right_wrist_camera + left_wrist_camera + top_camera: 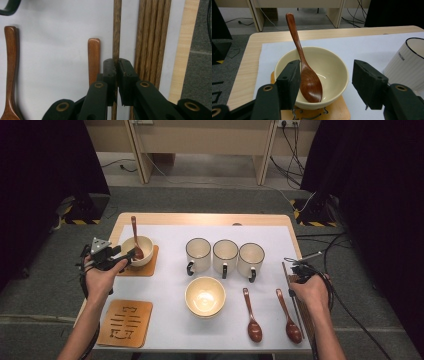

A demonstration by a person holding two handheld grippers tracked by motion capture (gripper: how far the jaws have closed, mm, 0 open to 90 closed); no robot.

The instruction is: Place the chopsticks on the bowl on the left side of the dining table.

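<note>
At table's right edge | right gripper (117, 65) fingers clenched on chopstick (117, 30) | left gripper (325, 80) fingers released, flanking spoon (308, 80)

3 mugs (225, 256), 2 bowls (205, 296), 3 spoons (252, 316), 2 coasters (125, 322), several chopsticks (150, 37).

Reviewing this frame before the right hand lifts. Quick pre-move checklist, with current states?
1. Right gripper shut on a single chopstick: ok, jaws pinch one stick.
2. Remaining chopsticks left out of the grip: ok, they lie beside the jaws on the mat.
3. Nearest spoon apart from the held chopstick: ok, a gap shows, but it is narrow.
4. Left gripper released: ok, jaws open on either side of the bowl.
5. Spoon in bowl settled: ok, its handle leans on the far rim.
6. Bowl centred on its coaster: cannot tell.
</note>
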